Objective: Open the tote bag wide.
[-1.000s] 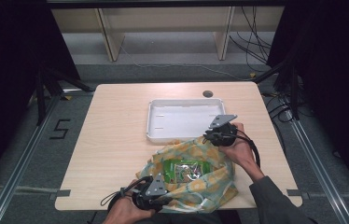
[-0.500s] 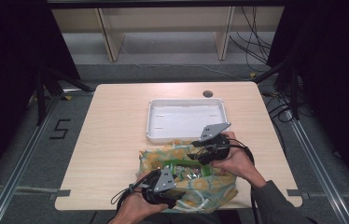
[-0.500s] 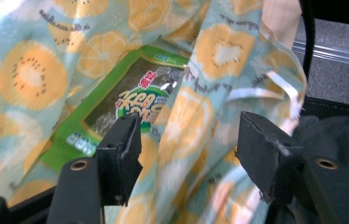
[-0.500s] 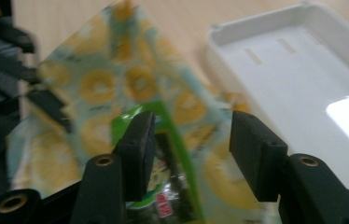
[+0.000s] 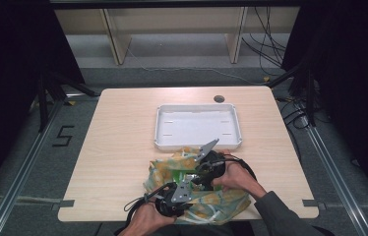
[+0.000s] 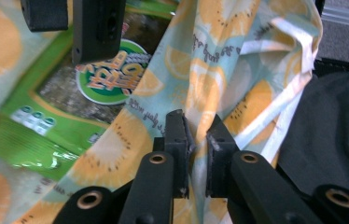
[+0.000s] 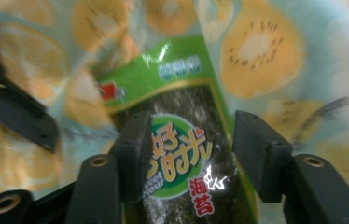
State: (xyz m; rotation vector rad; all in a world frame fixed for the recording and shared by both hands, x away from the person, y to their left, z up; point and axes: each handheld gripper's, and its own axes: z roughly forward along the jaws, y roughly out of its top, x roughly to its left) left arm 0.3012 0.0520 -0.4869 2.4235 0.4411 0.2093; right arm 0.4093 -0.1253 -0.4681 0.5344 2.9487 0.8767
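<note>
A cloth bag [image 5: 160, 172] printed with yellow fruit slices lies at the table's near edge. Inside it is a green seaweed packet [image 5: 184, 175]. My left gripper [image 6: 196, 133] is shut on a fold of the bag's cloth [image 6: 200, 70] at the near rim, holding the mouth apart. In the high view the left gripper [image 5: 174, 194] is at the bag's front. My right gripper [image 7: 191, 135] is open inside the bag, its jaws standing either side of the seaweed packet [image 7: 182, 93] without closing on it. In the high view the right gripper [image 5: 204, 169] is over the bag's middle.
An empty white tray [image 5: 197, 125] sits just beyond the bag, mid-table. A round cable hole [image 5: 219, 99] is behind it. Bare wood spreads to the left of the tray and bag. The table's near edge is right under the bag.
My right gripper moved from the bag's far rim, down and left into the bag, over the seaweed packet. The left gripper shifted slightly right, still holding the cloth.
</note>
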